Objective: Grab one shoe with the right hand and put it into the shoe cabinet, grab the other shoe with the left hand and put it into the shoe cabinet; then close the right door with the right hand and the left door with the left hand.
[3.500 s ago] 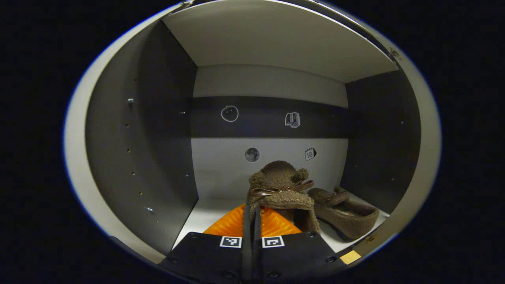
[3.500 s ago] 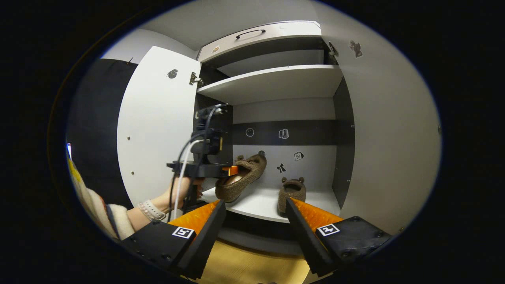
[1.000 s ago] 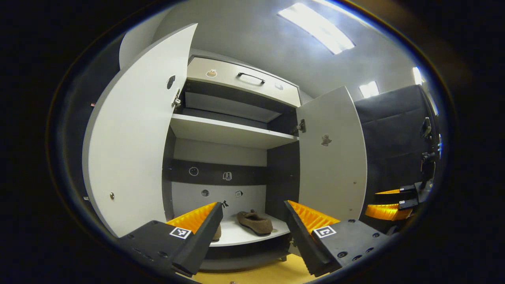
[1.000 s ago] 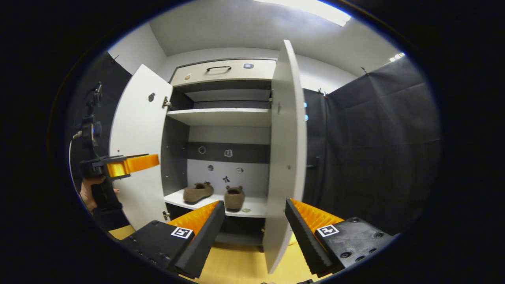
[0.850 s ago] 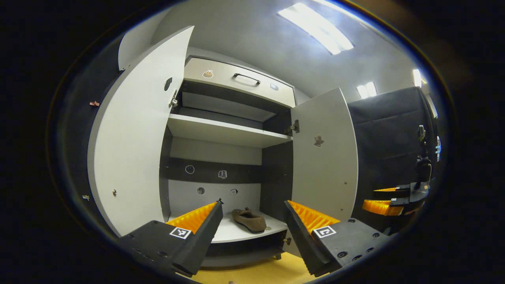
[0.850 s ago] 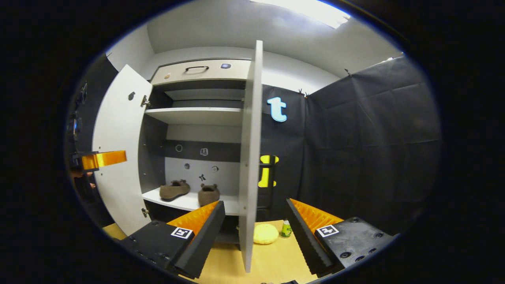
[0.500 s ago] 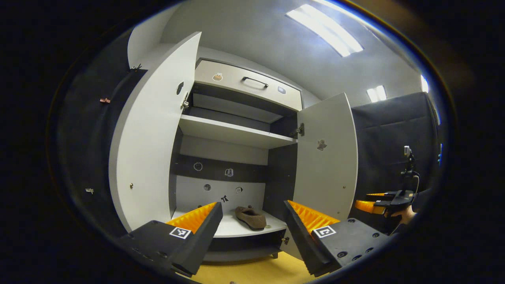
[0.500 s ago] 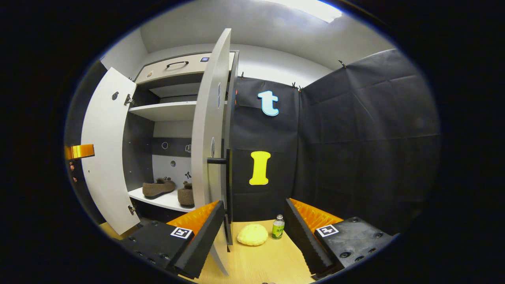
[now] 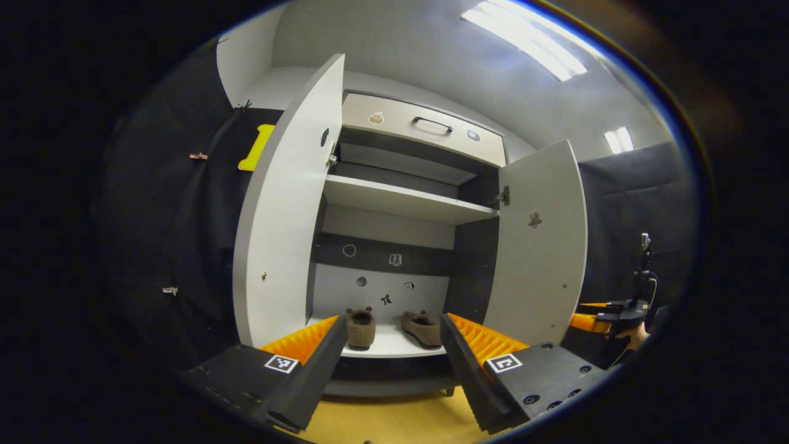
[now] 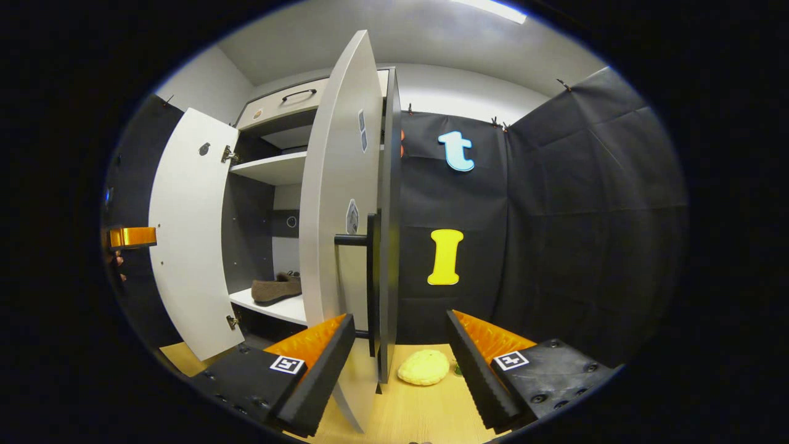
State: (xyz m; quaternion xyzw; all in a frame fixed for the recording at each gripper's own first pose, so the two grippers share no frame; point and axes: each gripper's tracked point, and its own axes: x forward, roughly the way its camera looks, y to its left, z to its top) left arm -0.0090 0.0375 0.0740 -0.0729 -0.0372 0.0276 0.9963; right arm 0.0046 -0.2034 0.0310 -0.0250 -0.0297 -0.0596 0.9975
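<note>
In the left gripper view, the left gripper hangs with its two fingers spread wide and nothing between them, above a light wooden floor. Beyond the gap between the fingers stands the tall white shoe cabinet with dark inner walls, both doors swung open. On its white lower shelf lie the two brown fuzzy slipper shoes: the left shoe just past the gripper's left finger, the right shoe just past its right finger, the two near each other but apart. Neither shoe touches the gripper; both sit well beyond it. The white left door stands open to the left of the shelf, the white right door to the right. Farther right, past that door's edge, the right gripper shows small and side-on, held by a hand.

In the right gripper view, the right gripper is likewise spread and holds nothing. Close ahead of its left finger stands the right door, seen nearly edge-on, with its dark bar handle on the outer face. Beyond the fingers a pale yellow round cushion-like thing lies on the floor. Left of the door, one brown shoe rests on the lower shelf, well away from the gripper, and the left door stands open beyond it. At the far left edge, the left gripper's fingers show; their spacing cannot be told from here.
</note>
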